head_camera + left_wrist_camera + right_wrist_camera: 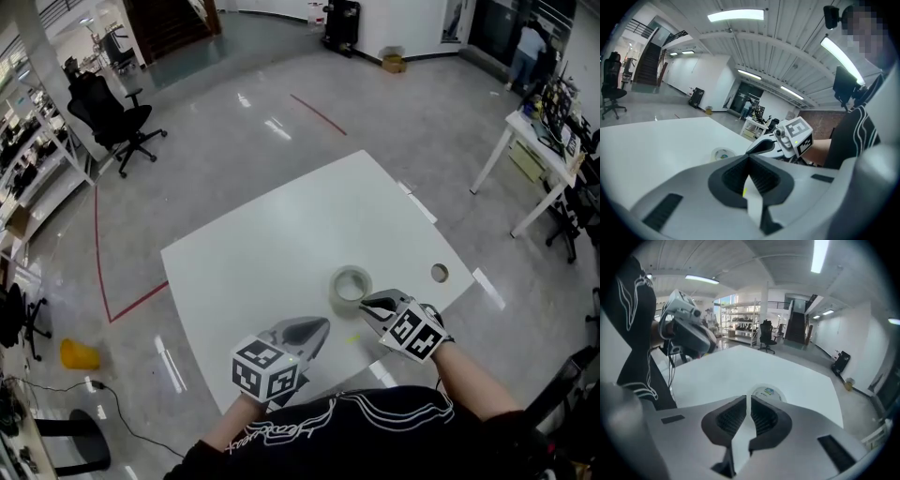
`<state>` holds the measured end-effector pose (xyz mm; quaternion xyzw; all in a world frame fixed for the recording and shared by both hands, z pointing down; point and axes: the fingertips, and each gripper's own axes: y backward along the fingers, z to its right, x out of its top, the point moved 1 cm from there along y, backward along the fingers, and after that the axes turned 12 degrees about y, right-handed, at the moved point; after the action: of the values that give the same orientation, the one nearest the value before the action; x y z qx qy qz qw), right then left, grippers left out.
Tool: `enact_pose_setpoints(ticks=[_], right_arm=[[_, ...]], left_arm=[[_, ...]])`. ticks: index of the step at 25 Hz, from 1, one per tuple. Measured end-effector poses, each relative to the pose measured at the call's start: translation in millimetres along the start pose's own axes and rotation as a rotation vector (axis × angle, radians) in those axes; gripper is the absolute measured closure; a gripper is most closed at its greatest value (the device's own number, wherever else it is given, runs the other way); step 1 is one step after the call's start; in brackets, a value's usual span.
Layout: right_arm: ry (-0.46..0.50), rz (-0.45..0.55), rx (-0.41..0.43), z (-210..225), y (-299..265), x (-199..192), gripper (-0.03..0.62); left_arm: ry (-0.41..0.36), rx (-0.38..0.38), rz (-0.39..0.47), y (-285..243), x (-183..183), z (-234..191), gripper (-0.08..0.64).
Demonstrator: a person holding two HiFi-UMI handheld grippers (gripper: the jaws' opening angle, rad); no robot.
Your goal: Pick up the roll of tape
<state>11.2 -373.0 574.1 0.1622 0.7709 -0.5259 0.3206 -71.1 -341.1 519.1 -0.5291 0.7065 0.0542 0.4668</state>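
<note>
The roll of clear tape (351, 286) lies flat on the white table (272, 253), near its front right part. My right gripper (366, 305) is shut and empty, its tips just short of the roll on the near side. In the right gripper view the tape (767, 392) shows right beyond the closed tips (749, 399). My left gripper (322, 325) is also shut with nothing in it, a little to the left of the roll and nearer to me. From the left gripper view the tape (723, 153) lies ahead and left of the tips (749, 157).
A round cable hole (439, 273) sits in the table to the right of the tape. The table's front edge runs close under both grippers. A black office chair (112, 117) stands far left, a white desk (539, 155) far right, a yellow object (79, 353) on the floor.
</note>
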Motion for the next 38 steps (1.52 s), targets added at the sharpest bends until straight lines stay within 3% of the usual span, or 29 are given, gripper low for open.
enact_pose_setpoints(ticks=[6,10,21,33,38], right_arm=[[0.181,-0.125,0.034,-2,-35,-10,0.571],[0.247,-0.180,0.079,-3,-51,-12,0.475],[0.425,-0.354,0.141,-10,-88,-39,0.468],[0.478,-0.371,0.175,-13,-90,-36,0.485],[0.394,-0.327,0.154,-9,-85,-35,0.489]], left_arm=[[0.022,0.001,-0.012,-1,-1,-13,0.557],[0.042,0.001,-0.006,1,4,-21,0.557],[0.080,-0.007,0.018,-4,5,-34,0.557],[0.090,-0.016,0.007,-8,2,-31,0.557],[0.095,-0.017,0.003,-11,4,-31,0.557]])
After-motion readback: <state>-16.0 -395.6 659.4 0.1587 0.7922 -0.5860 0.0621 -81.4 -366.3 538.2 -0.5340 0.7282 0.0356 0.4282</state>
